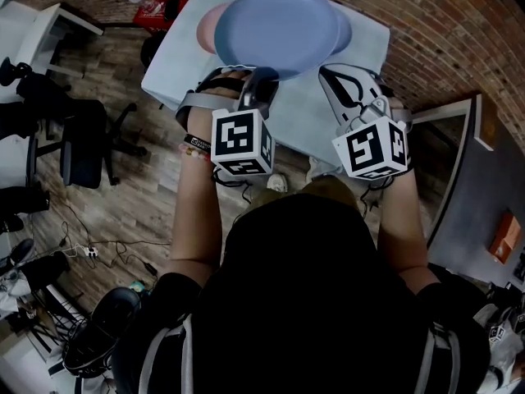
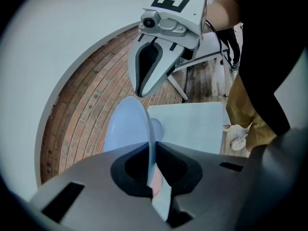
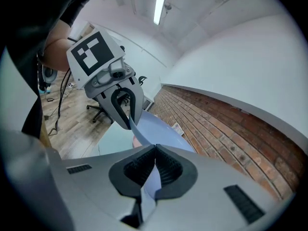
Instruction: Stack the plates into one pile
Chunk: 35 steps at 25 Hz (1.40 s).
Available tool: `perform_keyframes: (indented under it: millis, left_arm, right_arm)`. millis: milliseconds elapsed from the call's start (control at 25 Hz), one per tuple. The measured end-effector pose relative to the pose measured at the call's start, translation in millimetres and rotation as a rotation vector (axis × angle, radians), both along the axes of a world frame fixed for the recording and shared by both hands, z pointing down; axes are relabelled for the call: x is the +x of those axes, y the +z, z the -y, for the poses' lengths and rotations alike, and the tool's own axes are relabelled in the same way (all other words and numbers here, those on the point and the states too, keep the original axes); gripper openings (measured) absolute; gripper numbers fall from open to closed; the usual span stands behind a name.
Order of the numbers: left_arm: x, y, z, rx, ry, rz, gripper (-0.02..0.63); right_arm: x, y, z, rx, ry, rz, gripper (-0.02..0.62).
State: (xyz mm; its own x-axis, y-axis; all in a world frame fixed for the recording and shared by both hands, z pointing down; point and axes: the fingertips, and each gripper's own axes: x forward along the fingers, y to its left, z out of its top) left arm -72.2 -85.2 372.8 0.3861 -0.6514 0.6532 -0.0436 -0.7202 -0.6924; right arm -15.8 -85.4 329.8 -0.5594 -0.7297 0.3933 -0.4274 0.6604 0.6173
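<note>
The blue plate [image 1: 279, 27] is clamped by its near rim between the nearly closed jaws of the left gripper [image 1: 259, 79]. The rim is pinched likewise by the right gripper [image 1: 330, 71]. The plate is held ahead of both fingertips, above a pink plate [image 1: 205, 27] and a second blue plate [image 1: 345, 31] on the table [image 1: 176, 68].

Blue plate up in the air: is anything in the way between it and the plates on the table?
Nothing visible is in the way. The held blue plate hangs above the pink plate and the second blue plate lying on the table.
</note>
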Motion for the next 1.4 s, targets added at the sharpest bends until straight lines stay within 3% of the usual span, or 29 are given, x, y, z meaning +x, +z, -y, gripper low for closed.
perform_keyframes:
  millis: [440, 840, 1400]
  left_arm:
    - [68.3, 20.0, 76.9, -0.035, -0.077, 0.011, 0.033]
    - [127.1, 54.7, 125.3, -0.069, -0.120, 0.061, 0.035]
    - [121.0, 131.6, 156.5, -0.204, -0.037, 0.053, 0.037]
  right_arm:
    - [56.4, 11.9, 76.7, -0.025, -0.097, 0.010, 0.035]
    - [116.4, 36.4, 124.0, -0.094, -0.100, 0.061, 0.035]
    - [107.2, 67.9, 156.8, -0.149, 0.010, 0.094, 0.035]
